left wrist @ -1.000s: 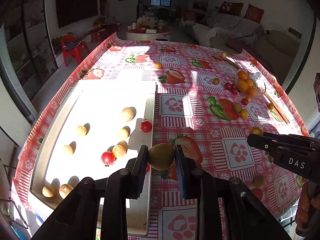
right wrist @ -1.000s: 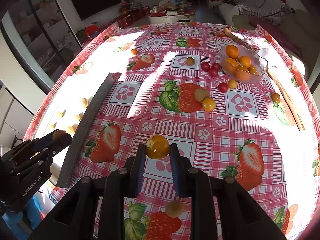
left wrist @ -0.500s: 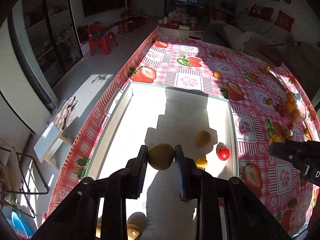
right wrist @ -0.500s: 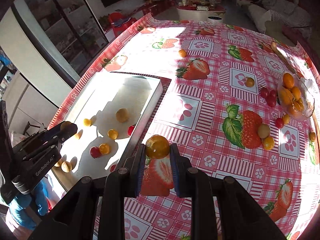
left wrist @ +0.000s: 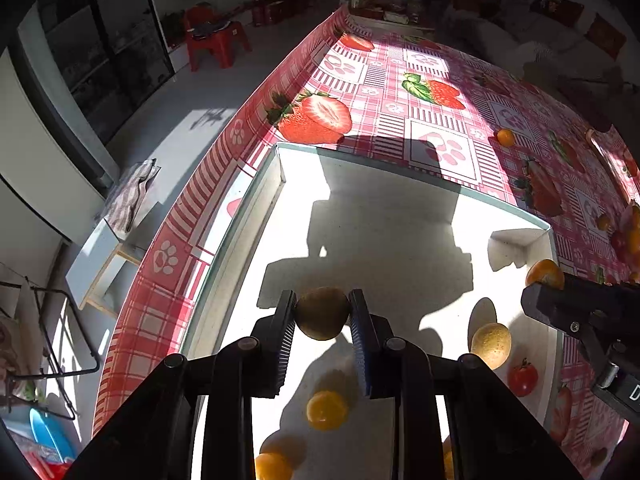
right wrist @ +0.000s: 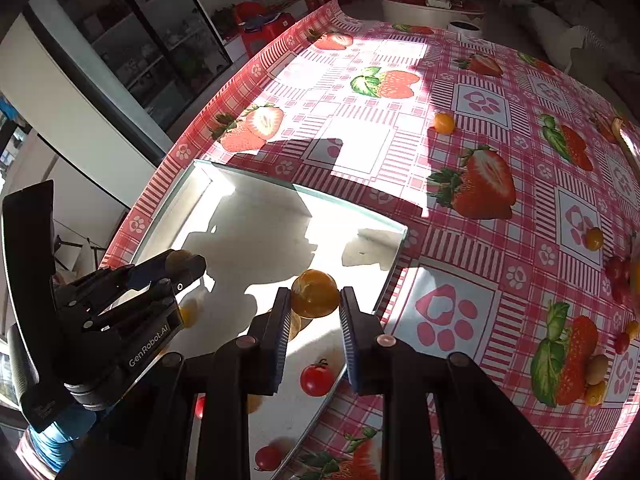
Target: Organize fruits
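I am holding two tools, the left tool (left wrist: 322, 312) gripping one kiwi (left wrist: 322, 313) and the right tool (right wrist: 314, 300) one orange (right wrist: 314, 293). I am seeing one white tray (right wrist: 394, 256) and two cherry tomatoes (right wrist: 317, 380) (right wrist: 267, 458) in it.

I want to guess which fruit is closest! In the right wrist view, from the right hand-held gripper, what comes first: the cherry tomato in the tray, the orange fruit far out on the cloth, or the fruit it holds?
1. Yellow-orange fruit, held between its fingers.
2. Cherry tomato, in the tray below.
3. Small orange fruit, far out on the tablecloth.
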A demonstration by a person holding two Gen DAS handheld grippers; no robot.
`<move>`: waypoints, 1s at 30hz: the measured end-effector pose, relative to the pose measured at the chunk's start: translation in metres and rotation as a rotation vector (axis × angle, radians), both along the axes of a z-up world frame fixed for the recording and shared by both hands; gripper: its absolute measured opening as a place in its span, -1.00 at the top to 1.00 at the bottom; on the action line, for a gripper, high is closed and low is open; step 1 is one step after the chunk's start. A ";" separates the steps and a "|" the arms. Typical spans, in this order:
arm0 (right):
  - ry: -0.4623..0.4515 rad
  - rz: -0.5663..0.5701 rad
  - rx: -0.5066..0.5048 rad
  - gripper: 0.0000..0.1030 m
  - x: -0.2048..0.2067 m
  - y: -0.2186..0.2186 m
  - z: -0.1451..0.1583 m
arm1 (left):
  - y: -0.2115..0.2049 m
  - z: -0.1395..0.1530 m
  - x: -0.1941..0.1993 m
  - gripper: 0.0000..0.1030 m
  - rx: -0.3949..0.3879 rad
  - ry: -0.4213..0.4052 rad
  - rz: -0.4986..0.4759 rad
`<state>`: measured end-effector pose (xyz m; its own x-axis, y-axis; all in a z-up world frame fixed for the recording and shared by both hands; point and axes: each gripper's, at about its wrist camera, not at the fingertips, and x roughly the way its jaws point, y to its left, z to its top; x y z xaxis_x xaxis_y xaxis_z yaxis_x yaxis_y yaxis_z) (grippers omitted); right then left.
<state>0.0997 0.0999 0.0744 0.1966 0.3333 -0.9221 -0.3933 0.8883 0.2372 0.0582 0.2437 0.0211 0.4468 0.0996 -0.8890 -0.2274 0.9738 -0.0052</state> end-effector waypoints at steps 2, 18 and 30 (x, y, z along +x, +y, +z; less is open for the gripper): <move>0.007 0.002 -0.009 0.48 0.005 0.004 -0.006 | -0.001 -0.002 0.002 0.45 0.008 -0.002 0.002; 0.011 0.050 -0.057 0.37 0.008 0.021 -0.019 | 0.002 0.006 0.000 -0.47 0.048 -0.066 0.011; -0.032 0.049 -0.029 -0.58 -0.030 -0.007 0.027 | -0.008 0.033 -0.054 -0.80 0.042 -0.089 -0.001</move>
